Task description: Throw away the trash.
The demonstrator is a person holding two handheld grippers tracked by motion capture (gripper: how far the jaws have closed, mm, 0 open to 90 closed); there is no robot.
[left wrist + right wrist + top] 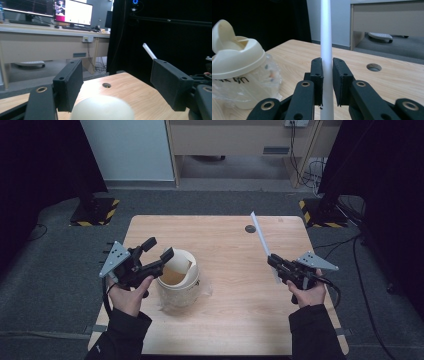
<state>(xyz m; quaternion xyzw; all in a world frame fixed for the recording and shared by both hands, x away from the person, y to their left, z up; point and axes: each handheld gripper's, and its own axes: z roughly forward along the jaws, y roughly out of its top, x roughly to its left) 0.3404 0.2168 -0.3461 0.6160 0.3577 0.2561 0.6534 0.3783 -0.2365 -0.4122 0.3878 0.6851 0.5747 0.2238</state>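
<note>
A cream cup (179, 282) with a domed lid stands on the wooden table (235, 295), left of centre, with clear plastic film around its base. Its flip cap stands up in the right gripper view, on the cup (237, 60). My left gripper (159, 248) hovers open just above and left of the cup's top. In the left gripper view the lid (102, 108) lies below and between the wide-apart jaws of that gripper (117, 75). My right gripper (273, 261) is shut on a long white straw (261, 240) that slants up and away. The straw (327, 37) runs upright between the closed jaws of the right gripper (327, 72).
A round cable hole (250, 228) sits near the table's far edge. Black stands with striped bases (94, 213) flank the far corners. A desk with monitors (72, 12) lies beyond the table. Bare tabletop lies between the cup and my right gripper.
</note>
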